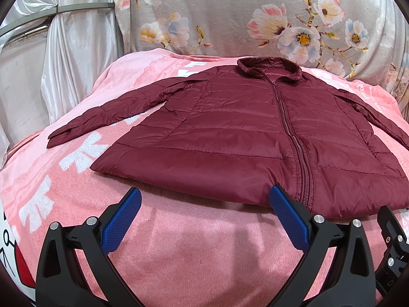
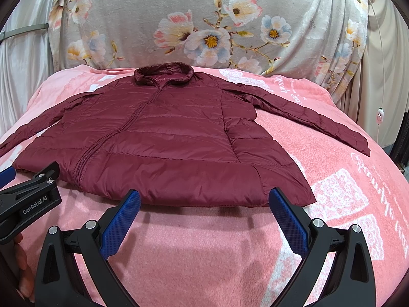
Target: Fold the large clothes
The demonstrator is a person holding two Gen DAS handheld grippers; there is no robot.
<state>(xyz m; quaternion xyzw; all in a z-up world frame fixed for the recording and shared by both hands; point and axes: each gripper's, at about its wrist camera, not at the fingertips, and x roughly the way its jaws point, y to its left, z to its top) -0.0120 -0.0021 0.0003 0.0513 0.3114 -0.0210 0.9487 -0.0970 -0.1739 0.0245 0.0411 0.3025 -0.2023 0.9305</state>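
Your left gripper sits with its blue-padded fingers spread wide and nothing between them, poised just short of the near hem of the maroon puffer jacket. Your right gripper is in the same state — spread wide, empty, its tips at the hem's near edge on the other side of the zipper; whether the tips actually touch the cloth cannot be told. The jacket lies flat and front-up on the pink blanket, zipped closed, its collar at the far end toward the floral cloth that hangs behind. Both sleeves are spread out to the sides: in the left wrist view one sleeve runs out leftward over the white lettering on the blanket, and in the right wrist view the other sleeve angles out to the right. In that view your left gripper's black body shows at the left edge, close beside the hem, with your fingers wrapped behind it. A white cord with a small switch hangs at the far right.
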